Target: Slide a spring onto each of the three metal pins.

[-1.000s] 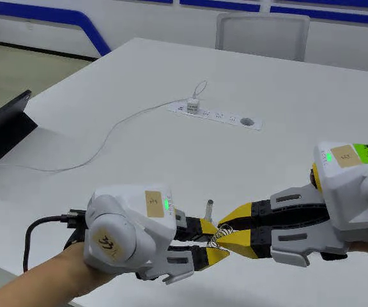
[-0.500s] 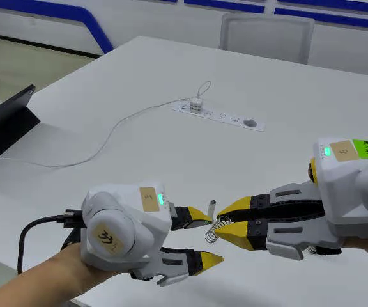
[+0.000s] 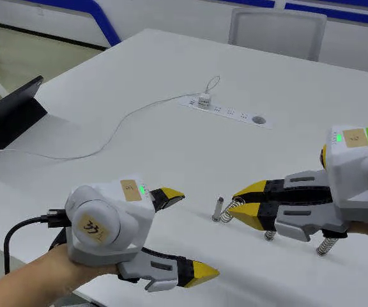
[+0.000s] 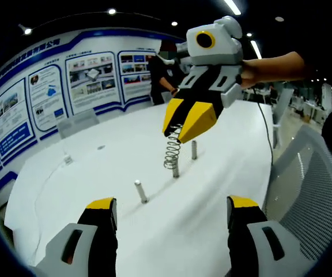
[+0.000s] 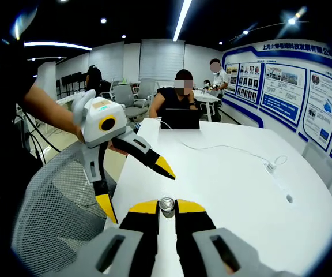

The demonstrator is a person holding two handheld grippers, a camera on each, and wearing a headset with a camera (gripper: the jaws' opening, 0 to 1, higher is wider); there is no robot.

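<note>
While the spring (image 4: 172, 151) is being pinched by its upper coils between the pressed-together yellow tips of the right gripper (image 4: 176, 134), its free lower end is being hung toward the pins standing on the white table (image 3: 171, 128). The left gripper (image 3: 198, 233) is being held low and to one side, jaws spread wide with nothing between them.

The spring is being judged light, thin-wired and easily flexed. It is likely to be bent off its axis by any sideways touch, and squashed or flicked out by a harder squeeze. Hold is best being taken at one end, across the outside of the coils, so that the bore and lower turns are being left free for a pin. That is how it is being gripped here.

In the left gripper view the coil is being seen in line with the middle pin (image 4: 176, 170), with the nearest pin (image 4: 138, 190) bare and the far pin (image 4: 193, 150) beyond. In the head view it is being seen just beside an upright pin. Which pin it is over, and whether its lowest turn is already around a pin top, cannot be told. Two pins are being partly covered by the right gripper's body in the head view, and whether they are carrying springs is too small to make out. In the right gripper view the spring is being seen end-on as a ring, so its length is being hidden.
</note>
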